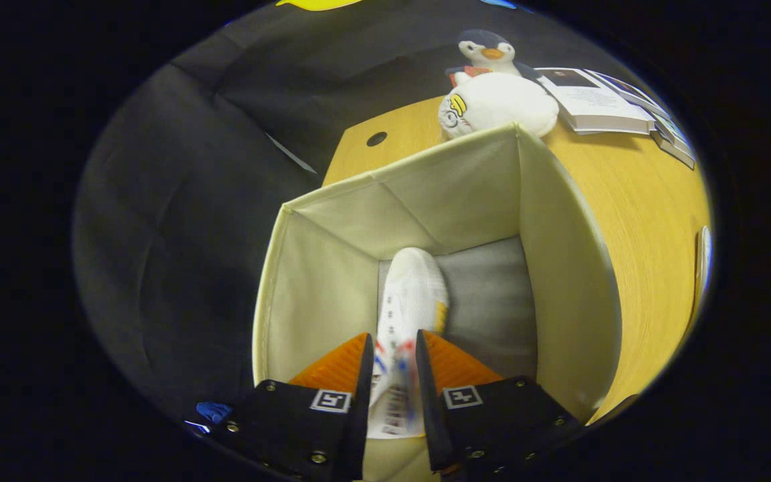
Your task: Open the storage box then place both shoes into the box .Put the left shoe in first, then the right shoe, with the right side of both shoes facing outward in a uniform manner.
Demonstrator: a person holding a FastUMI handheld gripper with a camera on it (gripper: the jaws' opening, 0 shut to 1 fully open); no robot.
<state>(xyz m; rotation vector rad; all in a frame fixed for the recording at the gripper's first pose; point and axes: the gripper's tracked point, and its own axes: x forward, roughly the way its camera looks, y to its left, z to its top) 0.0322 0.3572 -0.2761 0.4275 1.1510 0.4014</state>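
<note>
Inside the open cream fabric storage box (563,268), I see my jaws clamped on the white canvas shoe (411,294), toe pointing ahead.

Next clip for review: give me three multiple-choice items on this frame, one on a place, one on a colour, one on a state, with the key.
1. Where is the white sneaker?
A. on the wooden table
B. inside the open cream fabric storage box
C. beside the books

2. What colour is the penguin plush toy's beak?
A. orange
B. green
C. purple

3. What is the gripper doing?
A. open, holding nothing
B. shut on the box wall
C. shut on the sneaker

Key: 1 B, the toe hangs down between the box walls; 2 A, the beak shows orange beyond the box; 3 C, both fingers press the shoe's heel end.
</note>
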